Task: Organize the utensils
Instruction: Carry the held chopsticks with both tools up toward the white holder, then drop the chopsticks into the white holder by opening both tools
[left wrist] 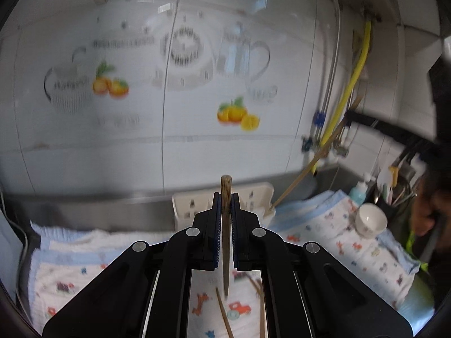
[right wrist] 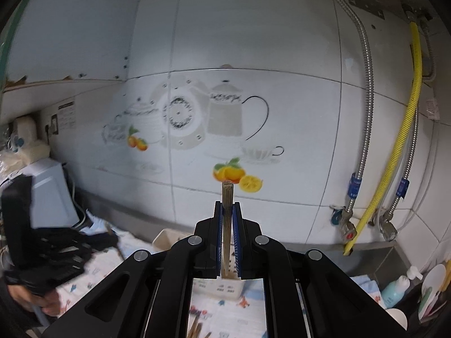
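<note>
Left gripper (left wrist: 225, 197) clamped on one brown wooden chopstick (left wrist: 226, 188); right gripper (right wrist: 227, 205) likewise on another (right wrist: 227, 194). Both carried above the printed cloth (left wrist: 324, 225). Step: transport. Next, likely: lower each tip-first into the white slotted holder (left wrist: 186, 205) at cloth's rear edge.
</note>
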`<action>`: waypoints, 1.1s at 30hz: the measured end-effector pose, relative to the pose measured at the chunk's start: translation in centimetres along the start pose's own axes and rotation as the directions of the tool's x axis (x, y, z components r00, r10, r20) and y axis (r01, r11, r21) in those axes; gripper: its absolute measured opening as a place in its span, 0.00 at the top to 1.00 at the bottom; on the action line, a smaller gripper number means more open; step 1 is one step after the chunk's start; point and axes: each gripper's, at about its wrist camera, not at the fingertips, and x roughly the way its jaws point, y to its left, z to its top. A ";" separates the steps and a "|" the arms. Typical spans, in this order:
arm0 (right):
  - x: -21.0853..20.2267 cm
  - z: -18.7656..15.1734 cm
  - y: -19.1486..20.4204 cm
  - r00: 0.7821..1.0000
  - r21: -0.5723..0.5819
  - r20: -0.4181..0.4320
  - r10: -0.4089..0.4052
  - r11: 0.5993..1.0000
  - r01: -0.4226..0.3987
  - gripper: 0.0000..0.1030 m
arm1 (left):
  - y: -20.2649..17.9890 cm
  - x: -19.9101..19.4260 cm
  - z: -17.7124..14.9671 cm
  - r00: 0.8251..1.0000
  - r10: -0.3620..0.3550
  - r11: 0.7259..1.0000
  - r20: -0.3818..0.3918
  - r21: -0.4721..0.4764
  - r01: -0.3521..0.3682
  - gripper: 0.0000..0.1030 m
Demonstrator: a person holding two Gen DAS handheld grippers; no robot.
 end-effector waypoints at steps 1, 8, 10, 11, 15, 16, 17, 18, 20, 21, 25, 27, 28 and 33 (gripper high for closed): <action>0.6 0.0 -0.2 1.000 0.005 -0.009 0.000 1.000 0.000 0.93 | -0.1 -0.5 0.9 1.000 0.001 1.000 0.021 0.006 -0.001 0.95; 4.8 -1.5 -0.6 0.996 0.000 -0.086 -0.006 1.000 0.006 0.93 | -0.9 -3.0 6.6 0.983 0.027 0.998 0.182 0.054 -0.038 0.95; 5.6 -2.1 -0.5 0.994 -0.005 -0.105 -0.010 1.000 0.010 0.93 | -1.2 -2.7 7.8 0.976 0.037 0.996 0.213 0.068 -0.052 0.95; 5.9 -2.4 -0.6 0.994 -0.005 -0.113 -0.009 1.000 0.008 0.93 | -1.4 -2.4 8.3 0.971 0.040 0.995 0.235 0.076 -0.060 0.95; 6.6 -3.4 -0.7 0.991 -0.020 -0.132 -0.011 1.000 0.008 0.93 | -1.5 -0.9 9.1 0.954 0.063 0.991 0.294 0.091 -0.093 0.95; 6.6 -3.6 -0.7 0.991 -0.021 -0.135 -0.008 1.000 0.005 0.93 | -1.5 -0.5 9.3 0.950 0.068 0.991 0.305 0.090 -0.099 0.95; 6.6 -3.7 -0.7 0.990 -0.022 -0.138 -0.005 1.000 0.002 0.93 | -1.5 -0.2 9.3 0.947 0.070 0.991 0.312 0.086 -0.101 0.95; 6.6 -3.9 -0.7 0.990 -0.026 -0.138 -0.006 1.000 0.003 0.93 | -1.5 0.1 9.4 0.945 0.071 0.991 0.318 0.084 -0.103 0.95; 6.6 -4.2 -0.7 0.990 -0.029 -0.141 -0.001 1.000 -0.003 0.93 | -1.3 1.3 9.3 0.944 0.091 0.989 0.318 0.083 -0.123 0.95; 6.6 -4.4 -0.7 0.990 -0.032 -0.140 -0.001 0.999 -0.003 0.93 | -1.1 1.9 9.3 0.944 0.088 0.990 0.318 0.080 -0.120 0.95; 6.6 -4.9 -0.6 0.989 -0.039 -0.146 0.007 0.999 -0.012 0.93 | -0.3 4.1 8.5 0.951 0.110 0.989 0.290 0.064 -0.134 0.95; 6.7 -5.2 -0.6 0.989 -0.042 -0.148 0.004 0.999 -0.010 0.93 | 0.1 5.3 7.9 0.957 0.127 0.987 0.261 0.061 -0.147 0.95; 6.6 -5.3 -0.7 0.989 -0.039 -0.146 0.003 0.999 -0.008 0.91 | 0.3 5.8 7.6 0.962 0.127 0.988 0.241 0.051 -0.143 0.94; 5.6 -5.4 -1.0 0.990 -0.026 -0.138 -0.001 1.000 -0.002 0.77 | 0.9 6.0 6.7 0.972 0.131 0.989 0.197 0.041 -0.142 0.92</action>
